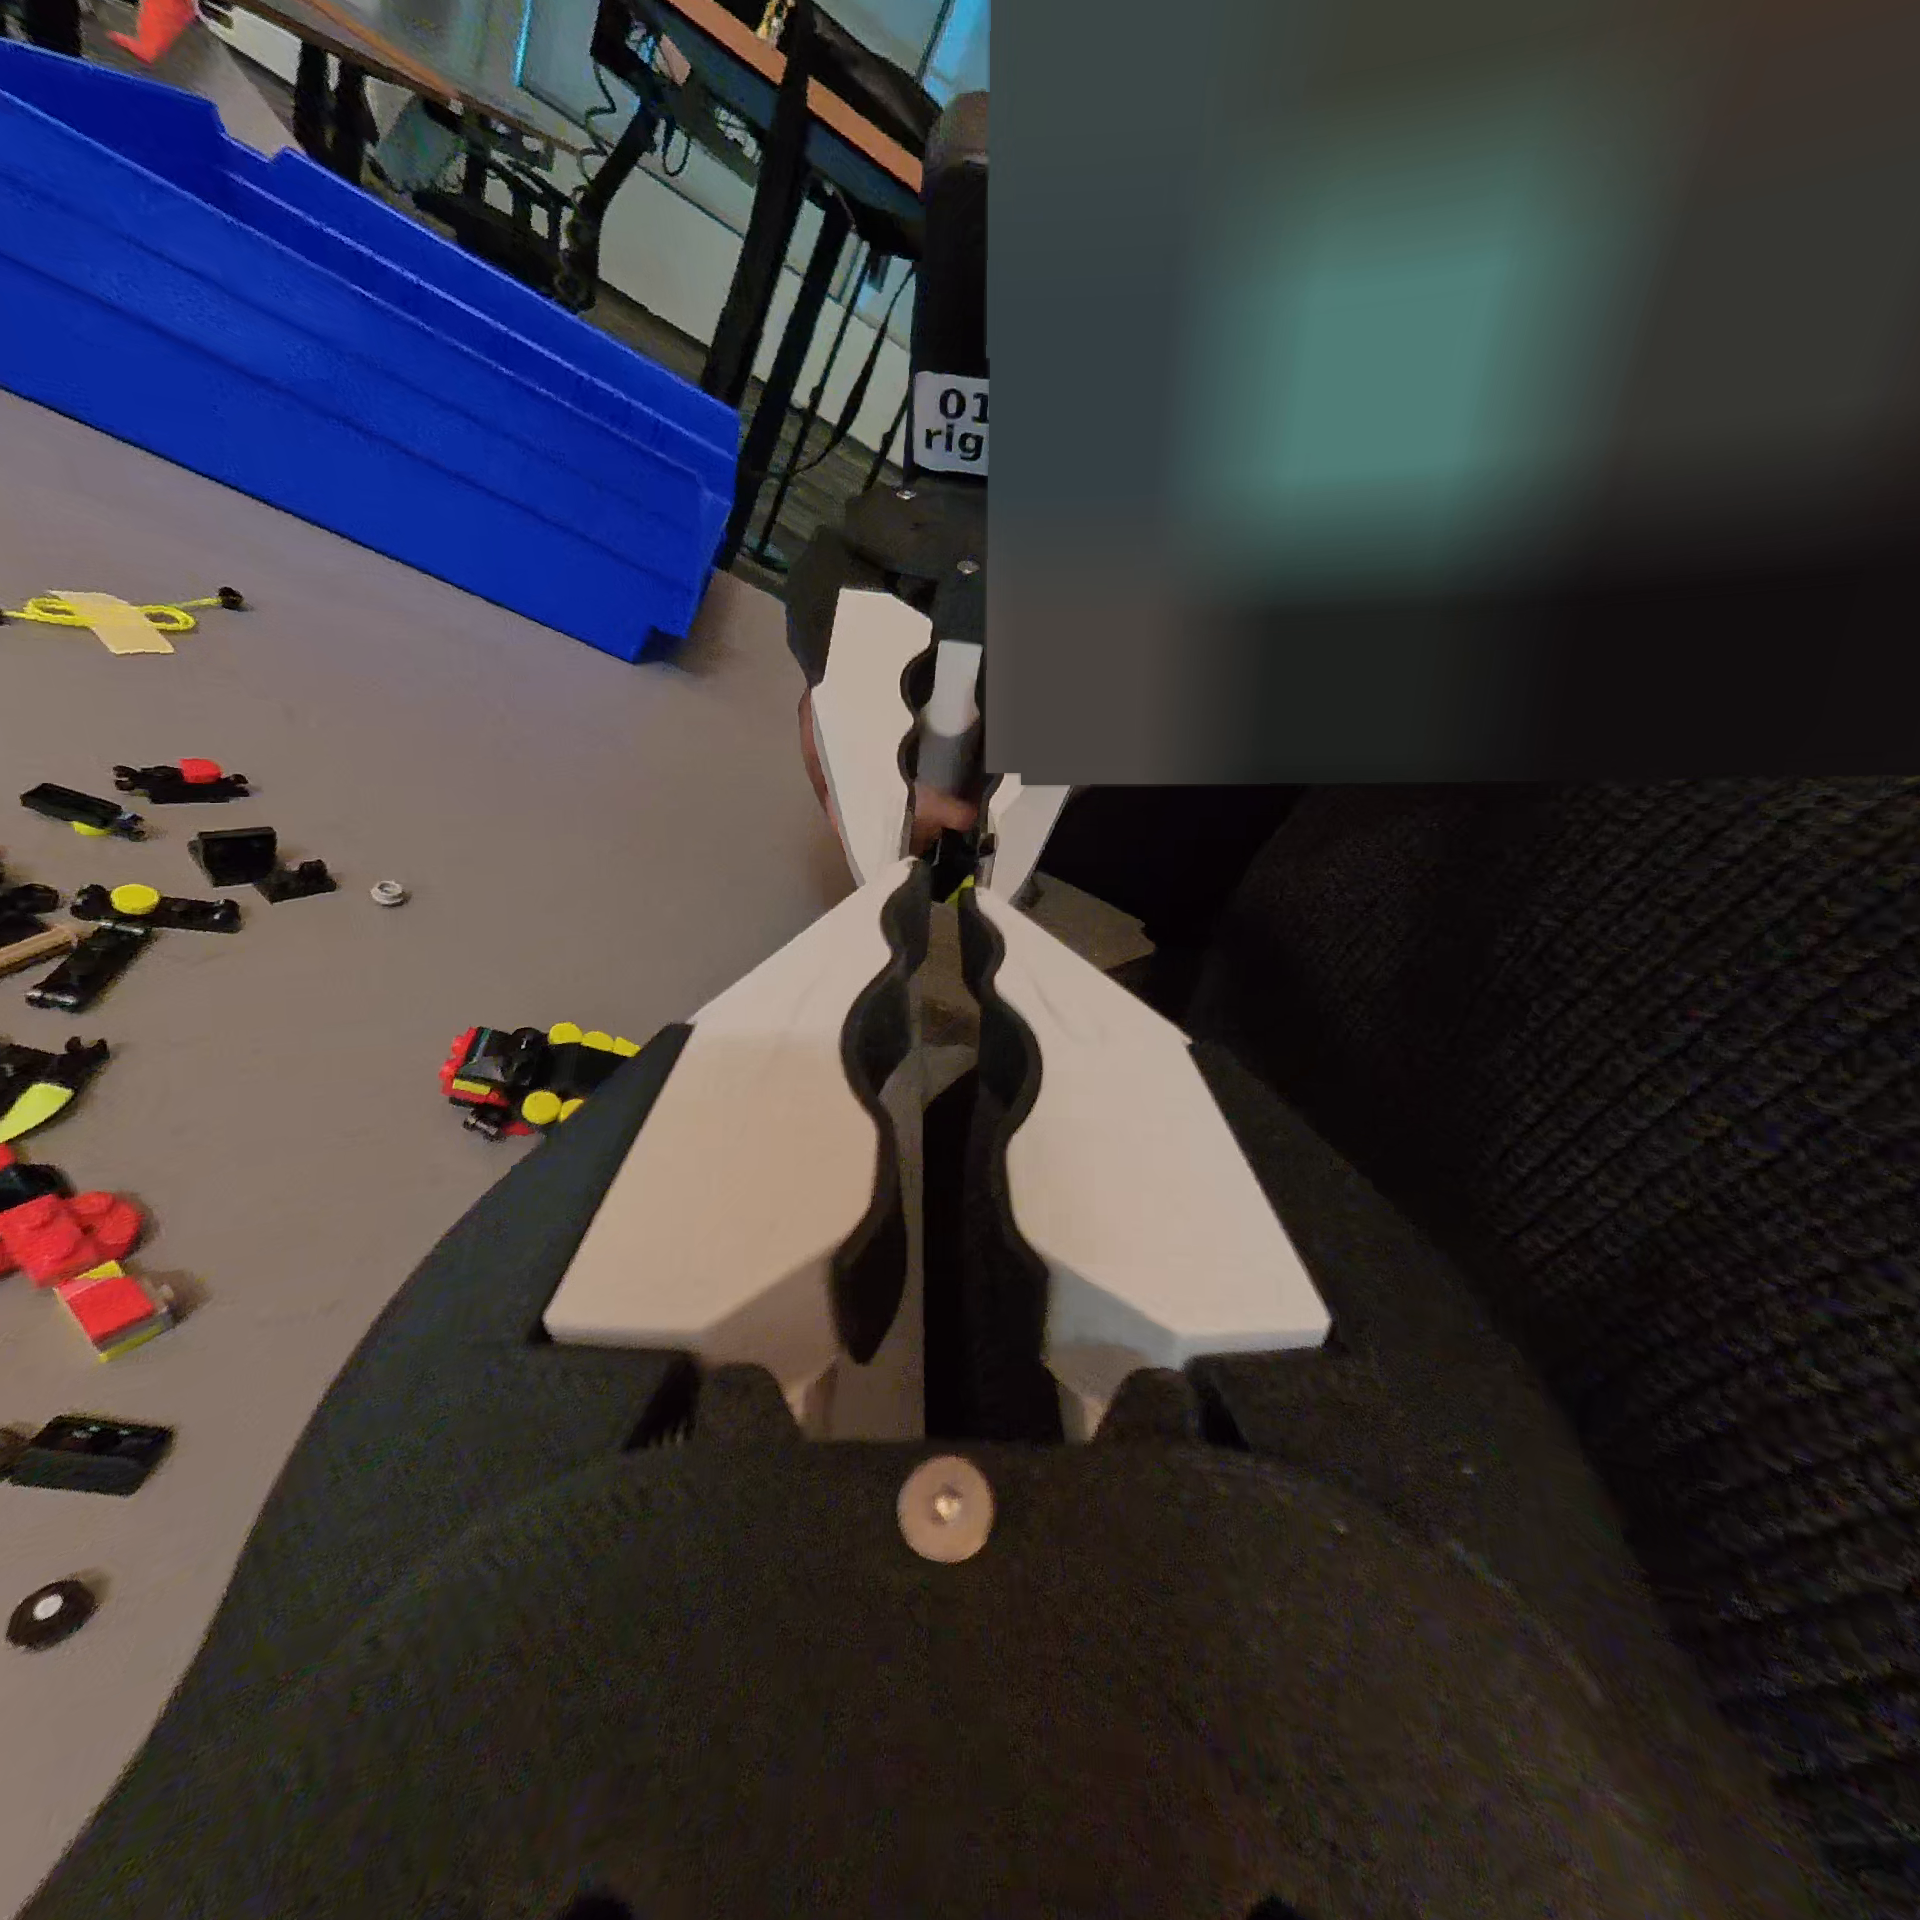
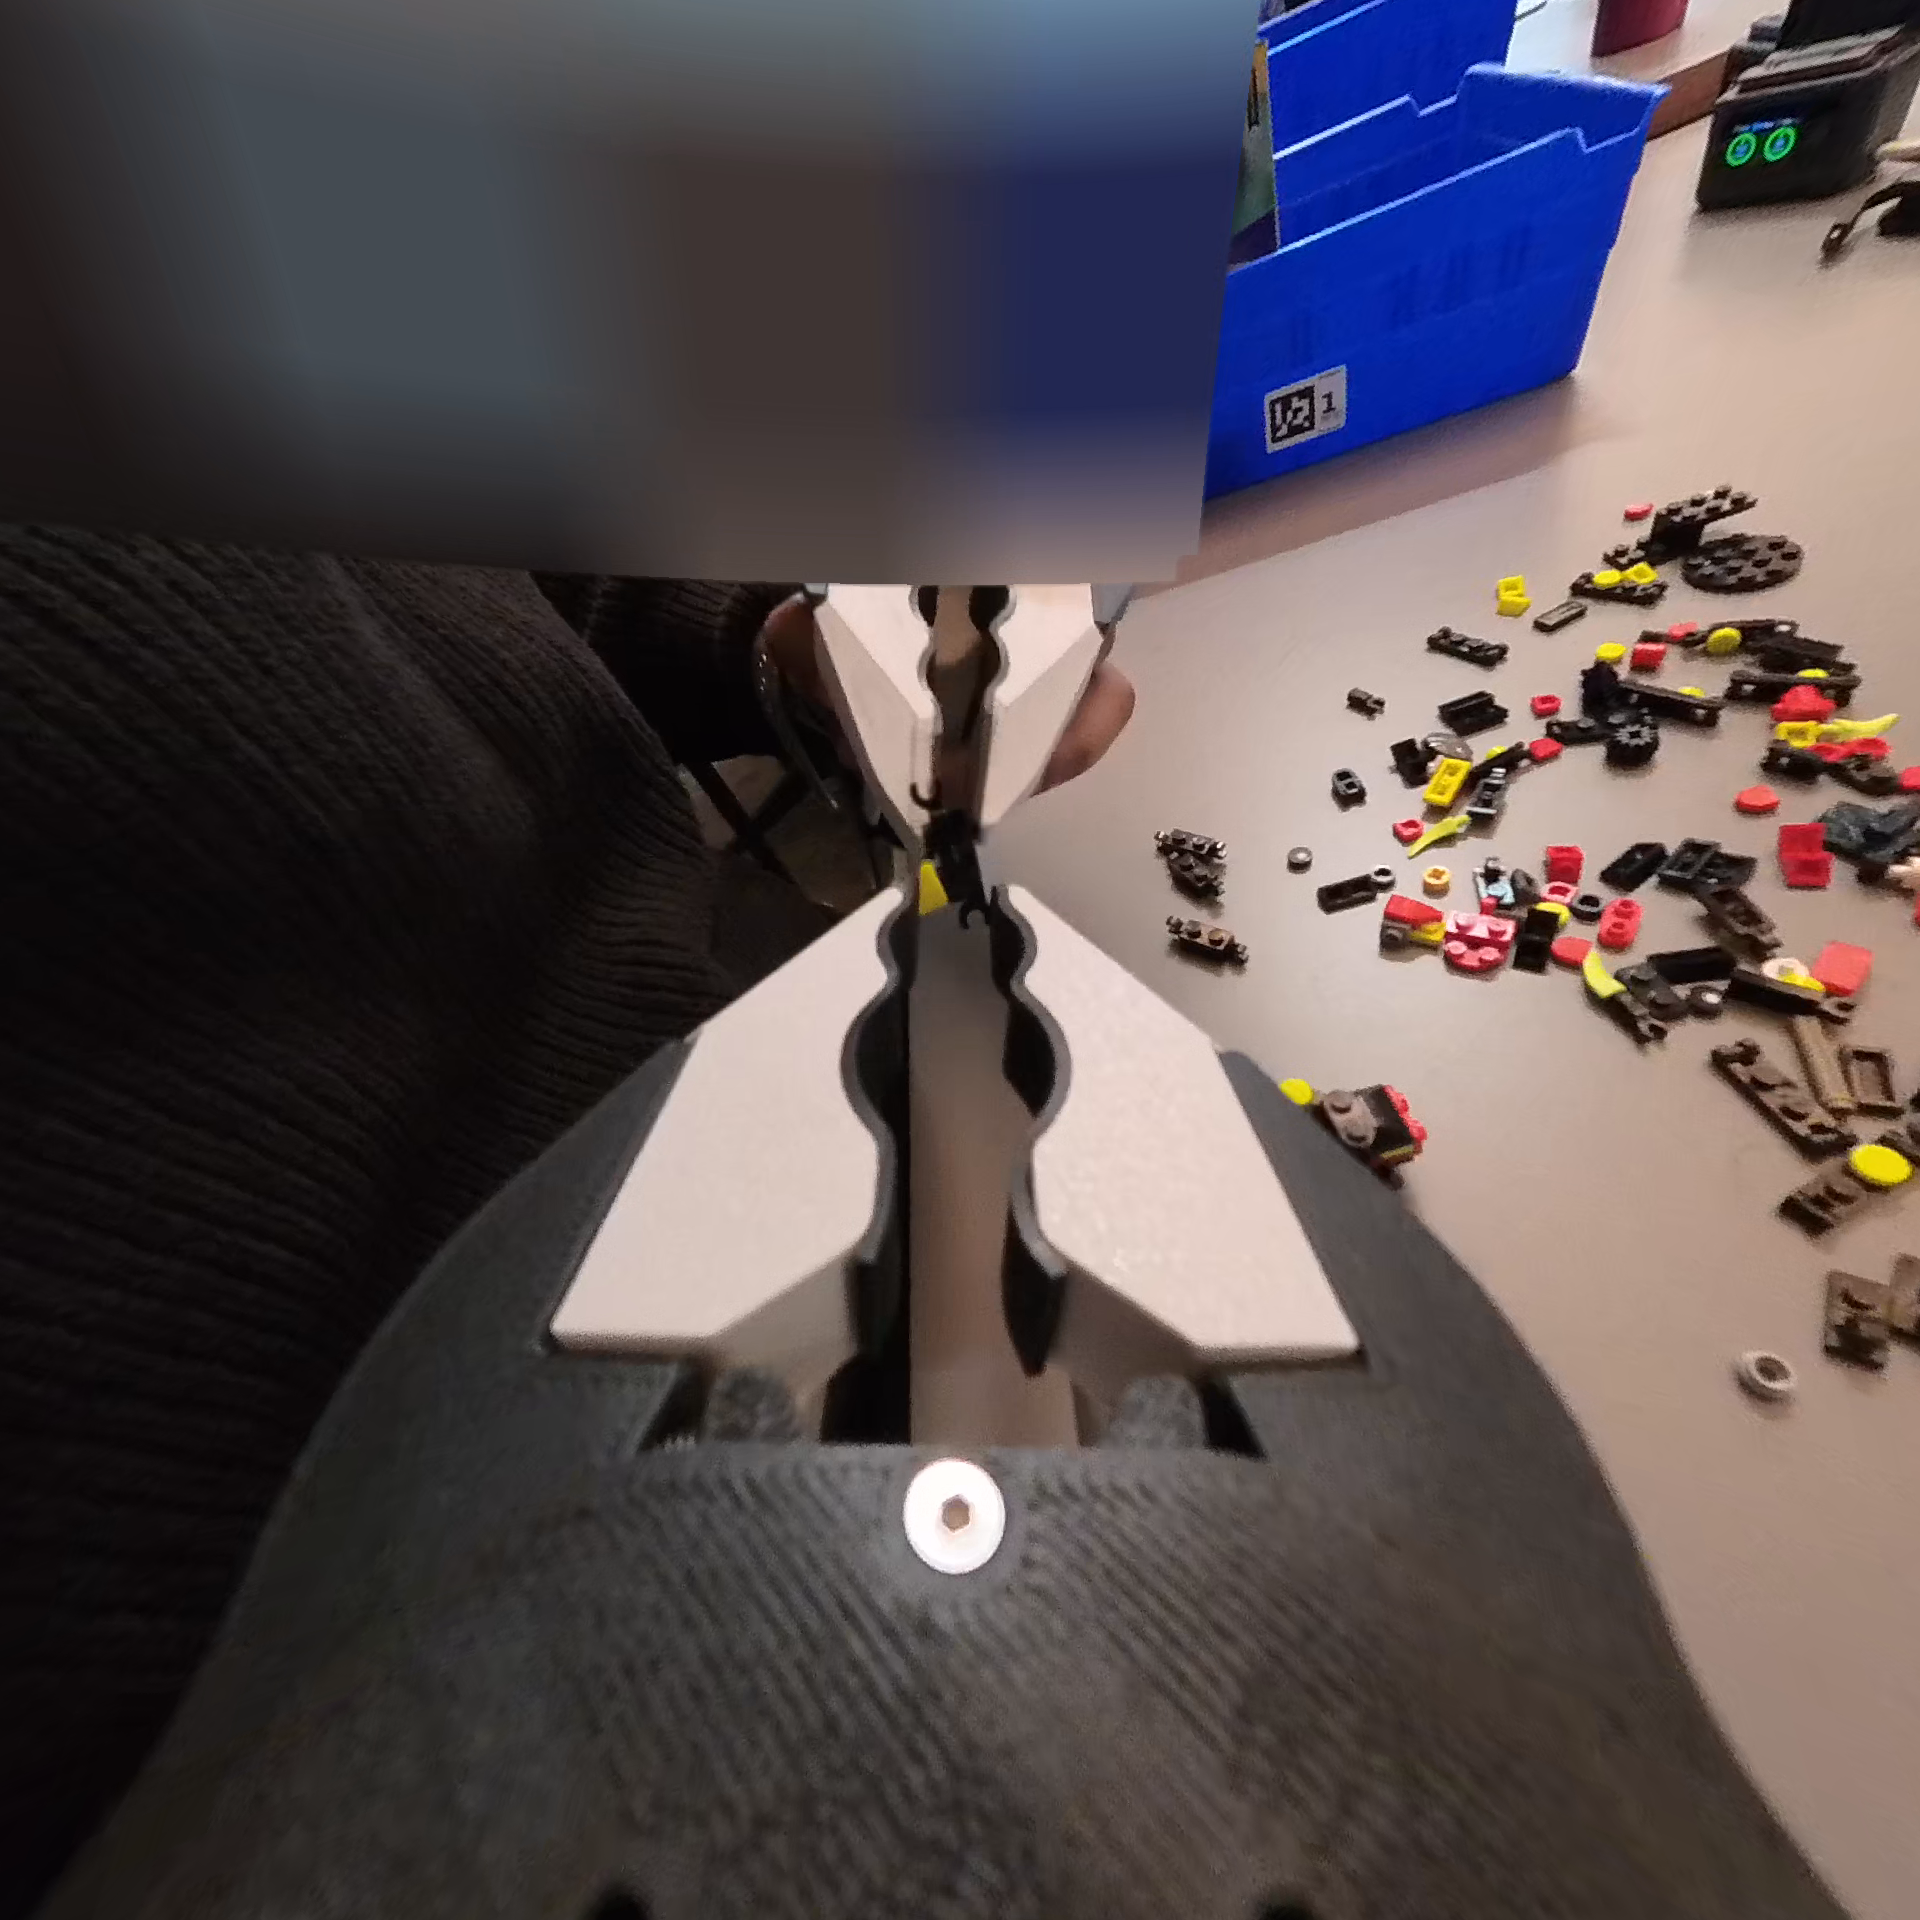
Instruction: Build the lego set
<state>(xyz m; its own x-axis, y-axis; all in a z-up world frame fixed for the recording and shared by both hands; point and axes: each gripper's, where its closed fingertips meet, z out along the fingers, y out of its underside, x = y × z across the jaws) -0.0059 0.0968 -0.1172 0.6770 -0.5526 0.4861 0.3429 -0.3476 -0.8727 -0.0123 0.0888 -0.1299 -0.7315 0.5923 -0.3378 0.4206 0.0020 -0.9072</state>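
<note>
Black-and-yellow brick piece (image 2: 948, 868) between grippers; loose bricks (image 2: 1621, 831), blue bin (image 2: 1455, 312) nearby.

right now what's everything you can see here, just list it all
table: one, grey-brown, under everything
blue bins: nested stack, far side of the table
loose toy bricks: many, black, red and yellow, scattered over the table
small brick build: one, black, red and yellow, on the table beside the left gripper
grey round stud: one, alone on the table
yellow cord on tan tape: one, near the bins
black device with green-lit screen: one, far corner of the table
black and yellow brick piece: one, pinched between both grippers' tips, off the table
dark knit sleeve: person's
left gripper: shut on the piece
right gripper: shut on the piece
</note>
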